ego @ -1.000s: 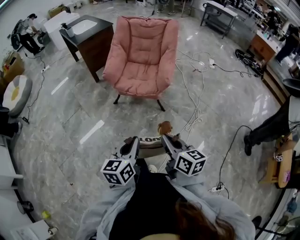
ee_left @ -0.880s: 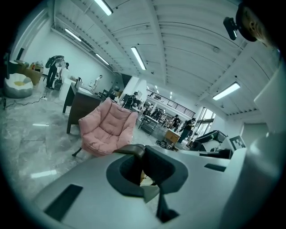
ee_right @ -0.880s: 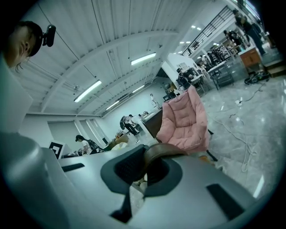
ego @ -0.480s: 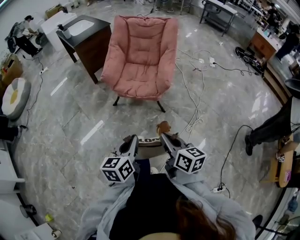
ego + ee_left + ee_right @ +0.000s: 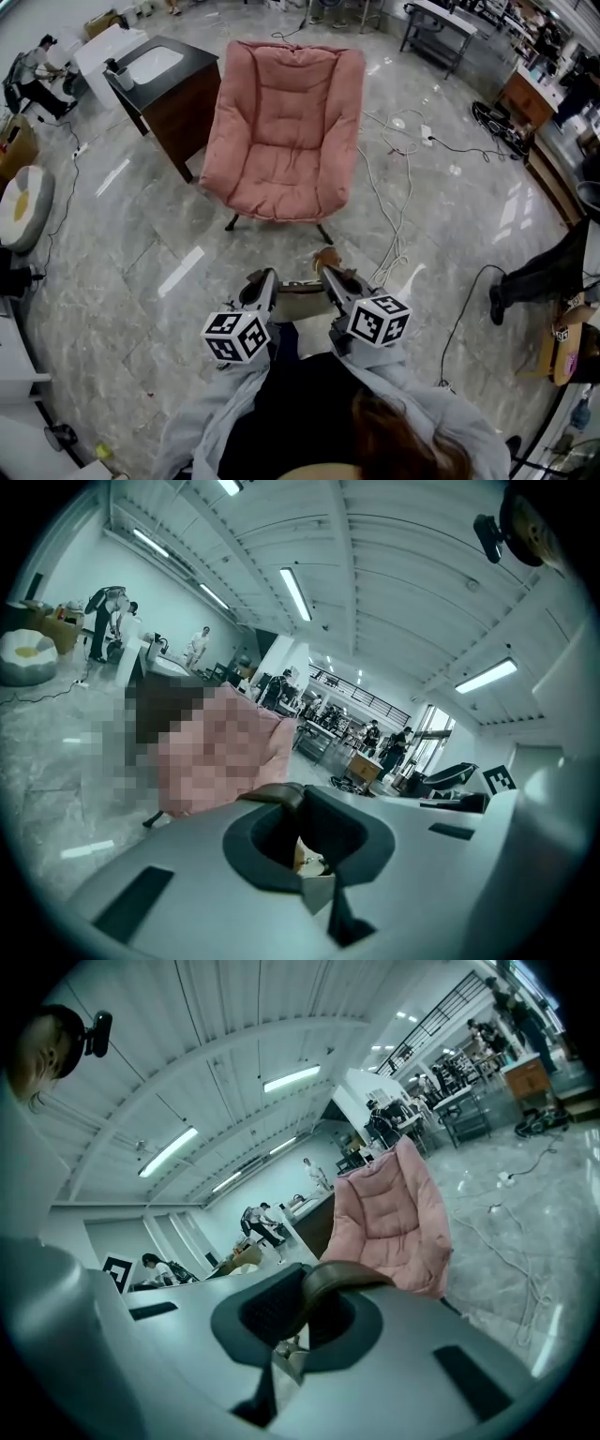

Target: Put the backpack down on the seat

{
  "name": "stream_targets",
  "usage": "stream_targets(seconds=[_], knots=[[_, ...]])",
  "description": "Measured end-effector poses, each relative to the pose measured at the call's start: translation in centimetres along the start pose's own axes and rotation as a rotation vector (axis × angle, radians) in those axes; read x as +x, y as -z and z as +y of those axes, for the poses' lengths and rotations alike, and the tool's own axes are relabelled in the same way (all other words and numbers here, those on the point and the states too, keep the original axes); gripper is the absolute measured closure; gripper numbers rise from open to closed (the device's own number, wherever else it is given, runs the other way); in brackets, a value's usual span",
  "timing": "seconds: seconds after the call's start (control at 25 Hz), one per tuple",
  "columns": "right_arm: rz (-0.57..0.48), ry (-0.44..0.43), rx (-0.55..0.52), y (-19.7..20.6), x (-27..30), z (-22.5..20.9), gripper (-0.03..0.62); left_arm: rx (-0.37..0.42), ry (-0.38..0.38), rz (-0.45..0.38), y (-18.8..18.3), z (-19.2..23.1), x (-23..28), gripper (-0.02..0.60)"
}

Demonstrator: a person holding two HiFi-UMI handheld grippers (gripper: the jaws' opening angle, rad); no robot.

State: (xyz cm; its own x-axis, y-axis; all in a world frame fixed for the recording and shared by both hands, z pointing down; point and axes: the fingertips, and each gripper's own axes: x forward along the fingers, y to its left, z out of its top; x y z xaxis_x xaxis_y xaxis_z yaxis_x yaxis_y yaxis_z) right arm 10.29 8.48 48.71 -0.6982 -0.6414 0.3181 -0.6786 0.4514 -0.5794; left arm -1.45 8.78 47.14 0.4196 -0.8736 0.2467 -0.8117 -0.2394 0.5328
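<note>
Steadily: with left gripper (image 5: 265,279) and right gripper (image 5: 328,276) clamped on the backpack (image 5: 300,300) (brown strap (image 5: 342,1279)), keep it level toward the pink armchair (image 5: 281,141).

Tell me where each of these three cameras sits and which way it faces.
Head view: on the person's head, looking steeply down at the floor and pink armchair; shows hair, grey sleeves, left gripper, right gripper, backpack between them.
Left gripper view: on the left gripper, looking along its shut jaws, up toward the ceiling; brown strap held.
Right gripper view: on the right gripper, along its shut jaws toward the armchair; strap held too.
Shared: head and right gripper views both show the armchair.
</note>
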Motion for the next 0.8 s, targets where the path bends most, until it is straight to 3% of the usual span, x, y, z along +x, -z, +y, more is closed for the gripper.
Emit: stream_targets(seconds=[0.48,0.8], knots=[[-0.011,-0.001,-0.011,-5.5,8.8,-0.8,0.585,-0.002,0.033,-0.015,-6.6,5.2,6.1,0.561],[-0.019,0.013,-0.031,-7.6,13.1,-1.1,0.585,0.019,0.062,-0.009,-9.1,7.7,8.5,0.561]])
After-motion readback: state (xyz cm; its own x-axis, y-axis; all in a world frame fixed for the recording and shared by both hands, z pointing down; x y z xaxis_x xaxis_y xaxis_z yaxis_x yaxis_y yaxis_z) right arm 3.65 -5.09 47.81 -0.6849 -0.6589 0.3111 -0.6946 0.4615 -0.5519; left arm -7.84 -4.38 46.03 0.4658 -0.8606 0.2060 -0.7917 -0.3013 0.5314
